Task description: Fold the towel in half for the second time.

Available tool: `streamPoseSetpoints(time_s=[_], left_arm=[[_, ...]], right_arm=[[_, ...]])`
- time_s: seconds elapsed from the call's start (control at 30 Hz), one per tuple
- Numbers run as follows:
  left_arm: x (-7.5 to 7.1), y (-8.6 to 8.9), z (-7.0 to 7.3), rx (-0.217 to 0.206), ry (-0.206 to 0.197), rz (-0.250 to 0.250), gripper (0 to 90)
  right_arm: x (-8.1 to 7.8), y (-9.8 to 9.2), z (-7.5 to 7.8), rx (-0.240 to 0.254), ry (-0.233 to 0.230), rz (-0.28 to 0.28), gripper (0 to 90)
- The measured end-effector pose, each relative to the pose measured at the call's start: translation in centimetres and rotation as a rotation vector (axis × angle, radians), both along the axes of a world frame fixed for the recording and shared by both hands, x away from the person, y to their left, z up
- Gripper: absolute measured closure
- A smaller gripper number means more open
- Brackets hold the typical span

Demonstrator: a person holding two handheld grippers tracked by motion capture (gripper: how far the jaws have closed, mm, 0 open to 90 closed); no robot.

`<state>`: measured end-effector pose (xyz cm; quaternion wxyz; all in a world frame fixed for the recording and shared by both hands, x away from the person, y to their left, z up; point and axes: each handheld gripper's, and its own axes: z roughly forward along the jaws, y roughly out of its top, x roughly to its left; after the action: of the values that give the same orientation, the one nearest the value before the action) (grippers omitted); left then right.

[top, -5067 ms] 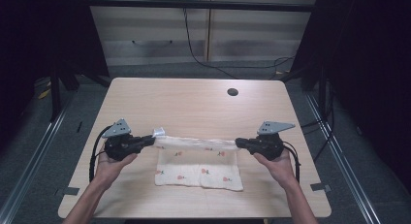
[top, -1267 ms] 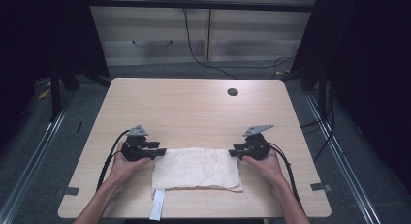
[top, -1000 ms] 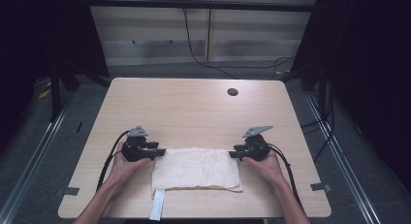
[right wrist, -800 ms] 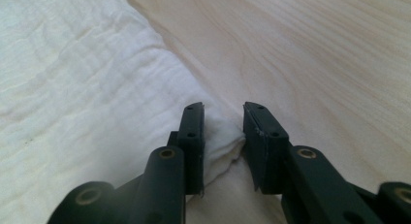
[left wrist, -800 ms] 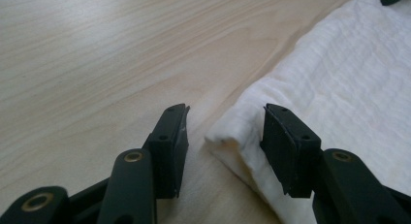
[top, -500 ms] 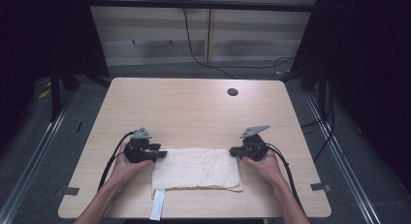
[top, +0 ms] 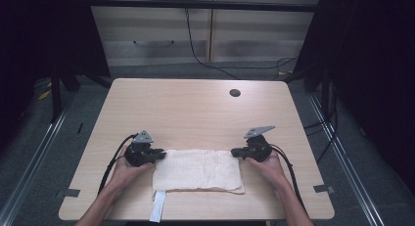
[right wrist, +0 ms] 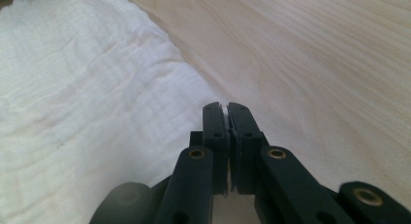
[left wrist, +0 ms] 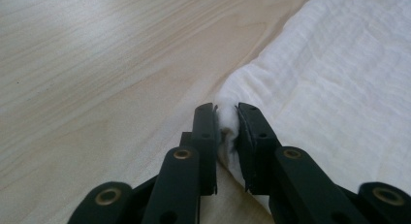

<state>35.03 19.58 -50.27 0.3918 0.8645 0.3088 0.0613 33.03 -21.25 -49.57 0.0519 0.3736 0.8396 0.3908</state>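
The left gripper (top: pixel 157 154) has just been closing, and in the left gripper view its jaws are clenched on a bunched corner of the white cloth (top: pixel 198 170), a small fold of fabric squeezed between the pads. The right gripper (top: pixel 237 151) is also clenched; its jaws have closed nearly flat together, and in the right gripper view only a very thin white edge of the cloth shows between them.

The cloth lies folded on the table (top: pixel 195 108), stretched between the two grippers; its far corners sit in the jaws and the rest spreads from the tips toward the person. A narrow white tag (top: pixel 157 208) hangs from the near corner on the left gripper's side, over the table edge.

Going from left to right, these are the risks as I judge them. On the left the grip looks thick, so it may hold more layers than wanted, and the fold could open unevenly when lifted. In the middle, if the two hands do not rise together, the cloth may twist or sag. On the right the bite is very shallow, so the edge could slip out when tension comes, and that corner would drop back onto the table.
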Motion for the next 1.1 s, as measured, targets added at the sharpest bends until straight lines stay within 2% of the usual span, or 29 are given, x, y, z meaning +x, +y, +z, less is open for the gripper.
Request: streamPoseSetpoints(time_s=[0.27,0.43,0.7,0.93,1.1], left_arm=[[0.2,0.4,0.3,-0.049,0.032,0.004,83.5],[0.1,0.7,0.9,-0.086,0.025,0.015,83.6],[0.5,1.4,2.1,-0.129,0.011,0.020,83.6],[0.9,2.3,2.5,-0.168,0.008,0.049,83.7],[1.5,2.6,3.8,-0.208,-0.008,0.075,84.2]], right_arm=[[0.2,-0.3,0.1,0.033,-0.005,-0.004,87.7],[0.3,-0.5,0.6,0.059,-0.022,-0.002,87.6],[0.9,-0.8,1.2,0.087,-0.018,-0.009,87.7],[1.6,-0.7,1.9,0.115,-0.035,-0.012,87.7],[2.3,-0.6,2.6,0.122,-0.047,-0.019,87.9]])
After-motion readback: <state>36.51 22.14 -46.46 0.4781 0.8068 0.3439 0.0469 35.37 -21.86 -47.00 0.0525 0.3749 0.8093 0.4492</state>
